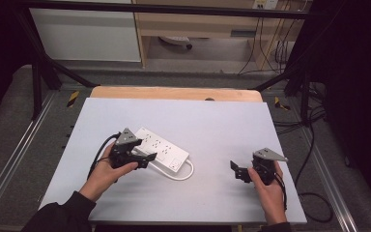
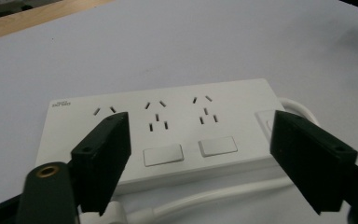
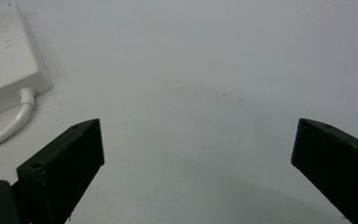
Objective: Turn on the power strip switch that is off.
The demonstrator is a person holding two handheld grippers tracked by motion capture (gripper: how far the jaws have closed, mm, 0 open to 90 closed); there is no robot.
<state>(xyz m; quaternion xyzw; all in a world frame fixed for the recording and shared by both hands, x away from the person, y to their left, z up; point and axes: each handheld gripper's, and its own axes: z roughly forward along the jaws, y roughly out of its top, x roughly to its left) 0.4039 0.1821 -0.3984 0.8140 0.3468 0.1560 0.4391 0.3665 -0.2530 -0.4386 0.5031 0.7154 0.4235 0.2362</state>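
Around 8 o'clock on counter (image 1: pixel 212 125): left hand-held gripper (image 2: pixel 200 158) spread wide over strip (image 2: pixel 177 126), probably lining up grab; right hand-held gripper (image 3: pixel 198 158) spread too, parked idle at 4.

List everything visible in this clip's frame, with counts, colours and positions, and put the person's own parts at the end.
white rectangular plastic power strip: one, white, left of centre on the table, lying flat and set diagonally, sockets up
white round power cord: one, white, loops out from the strip's near end
pale grey flat table top: one, pale grey, fills the middle of the high view
light wooden board edge: one, tan, along the table's far side
black floor cables: several, black, on the floor right of the table
left tool: one, black, open, jaws either side of the strip's near edge, not touching that I can tell
right tool: one, black, open over bare table, right side
hands: two, one holding each tool
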